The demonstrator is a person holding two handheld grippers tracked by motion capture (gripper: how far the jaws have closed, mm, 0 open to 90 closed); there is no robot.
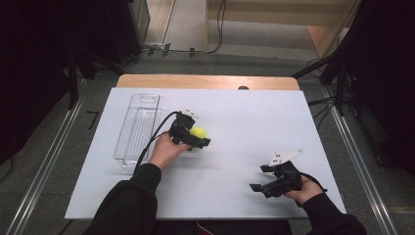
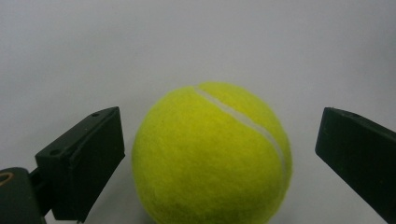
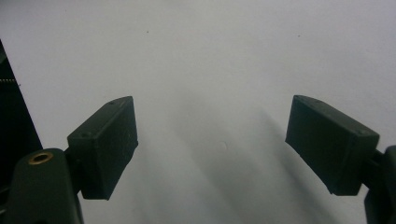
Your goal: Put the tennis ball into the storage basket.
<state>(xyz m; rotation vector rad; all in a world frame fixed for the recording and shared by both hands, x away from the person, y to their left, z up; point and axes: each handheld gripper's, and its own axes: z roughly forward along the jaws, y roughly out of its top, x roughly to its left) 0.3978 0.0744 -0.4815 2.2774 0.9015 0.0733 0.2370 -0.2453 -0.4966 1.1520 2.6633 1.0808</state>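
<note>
A yellow-green tennis ball (image 1: pixel 198 132) lies on the white table top (image 1: pixel 244 112), a little left of centre. My left gripper (image 1: pixel 195 137) is open around it. In the left gripper view the ball (image 2: pixel 212 154) sits between the two black jaws with a gap on each side, touching neither. My right gripper (image 1: pixel 260 177) hovers open near the front right of the table, pointing left. In the right gripper view its fingers (image 3: pixel 105 147) stand wide apart over bare white surface with nothing between them.
A clear plastic bin (image 1: pixel 138 128) lies lengthwise at the table's left side, just left of my left hand. A wooden edge (image 1: pixel 208 81) runs along the far side. Dark stands and cables flank the table on the floor.
</note>
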